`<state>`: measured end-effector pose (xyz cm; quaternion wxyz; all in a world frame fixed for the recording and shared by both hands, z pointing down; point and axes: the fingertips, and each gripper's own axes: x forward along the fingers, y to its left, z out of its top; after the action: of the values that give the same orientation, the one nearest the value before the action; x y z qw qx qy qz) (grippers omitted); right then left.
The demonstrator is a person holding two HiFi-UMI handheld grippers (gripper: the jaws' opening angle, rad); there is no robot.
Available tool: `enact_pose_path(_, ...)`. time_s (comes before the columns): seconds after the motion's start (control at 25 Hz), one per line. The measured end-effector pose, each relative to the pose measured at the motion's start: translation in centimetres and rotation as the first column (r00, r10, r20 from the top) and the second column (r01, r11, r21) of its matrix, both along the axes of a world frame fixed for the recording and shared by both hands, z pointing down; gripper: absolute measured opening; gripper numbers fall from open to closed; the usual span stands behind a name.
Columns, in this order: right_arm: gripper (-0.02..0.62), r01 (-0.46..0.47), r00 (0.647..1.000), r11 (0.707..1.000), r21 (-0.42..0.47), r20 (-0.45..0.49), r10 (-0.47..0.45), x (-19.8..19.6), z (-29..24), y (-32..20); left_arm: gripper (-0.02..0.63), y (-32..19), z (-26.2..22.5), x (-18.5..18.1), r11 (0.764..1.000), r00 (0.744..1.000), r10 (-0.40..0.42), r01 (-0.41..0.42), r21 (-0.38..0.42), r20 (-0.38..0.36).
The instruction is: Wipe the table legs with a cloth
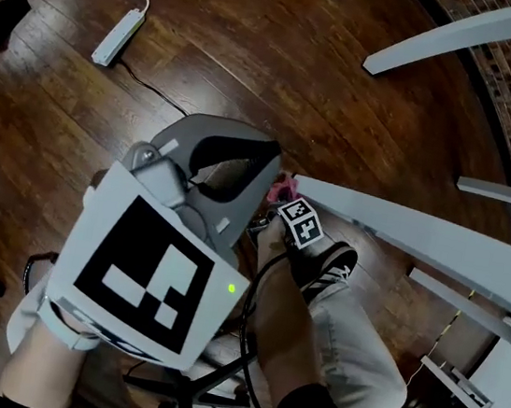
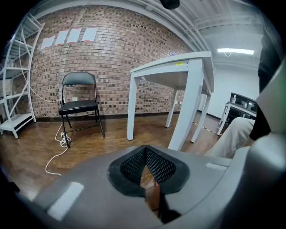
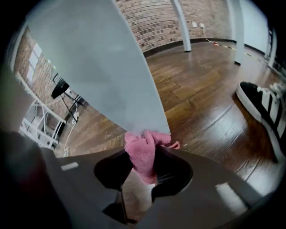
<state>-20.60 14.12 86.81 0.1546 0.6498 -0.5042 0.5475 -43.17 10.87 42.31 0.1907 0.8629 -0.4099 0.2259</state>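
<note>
My right claw (image 3: 144, 153) is clamped on the pink cloth (image 3: 139, 157). The bunched end of the cloth touches the bottom corner of the white counter leg (image 3: 107, 67), just above the wooden floor (image 3: 201, 103). I judge the step in hand to be the wipe along this leg, here at its foot. To do it well I want the cloth pressed flat on a face of the leg, not only brushing that corner. So I would tip the claw to lay more fabric against the leg, hold a light, even pressure and run along the leg's length, then take its other faces in turn. Little cloth stands out past the claw, so too hard a push could bring the tips against the paint. My left claw (image 2: 145, 152) is closed with nothing in it, well apart from the leg. The cloth looks soft and fluffy, a plush pile crumpled into a wad, with a thin strand curling off beside the leg's corner
</note>
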Motion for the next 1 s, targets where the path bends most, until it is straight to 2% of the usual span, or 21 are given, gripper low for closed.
enact_pose_path(0.08,0.117,-0.154,0.986,0.988,0.020,0.065,0.152,-0.7,0.2,-0.5,0.002,-0.3,0.0,-0.8,1.000,1.000,0.002,-0.002,0.002,0.005)
enact_pose_path(0.16,0.115,-0.286,0.953,0.957,0.036,0.115,0.281,-0.9,-0.3,-0.6,0.002,-0.7,-0.2,-1.3,1.000,1.000,0.003,-0.003,0.010,-0.007)
enact_pose_path(0.24,0.114,-0.370,0.920,0.928,0.049,0.156,0.359,-1.2,-1.5,-0.6,0.002,-1.0,-0.3,-1.7,1.000,1.000,0.006,-0.006,0.015,-0.016)
enact_pose_path(0.32,0.114,-0.415,0.896,0.908,0.059,0.198,0.397,-1.4,-2.5,-0.8,0.002,-1.5,-0.3,-2.3,1.000,1.000,0.013,-0.012,0.015,-0.009)
enact_pose_path(0.52,0.114,-0.449,0.864,0.891,0.076,0.290,0.411,-1.9,-6.7,-1.1,0.002,-3.7,-1.0,-3.4,0.999,1.000,0.021,-0.020,0.039,-0.002)
enact_pose_path(0.68,0.114,-0.462,0.843,0.881,0.099,0.359,0.402,-2.4,-11.8,-1.3,0.002,-5.7,-2.2,-3.4,0.995,0.997,0.071,-0.072,0.075,0.010)
enact_pose_path(0.88,0.114,-0.443,0.841,0.884,0.148,0.410,0.352,-2.9,-19.9,-1.1,0.002,-7.9,-5.0,-2.9,0.984,0.991,0.132,-0.133,0.116,0.023)
enact_pose_path(1.0,0.114,-0.472,0.807,0.865,0.171,0.480,0.345,-2.8,-25.2,-1.1,0.002,-9.0,-7.4,-1.8,0.971,0.983,0.183,-0.186,0.149,0.030)
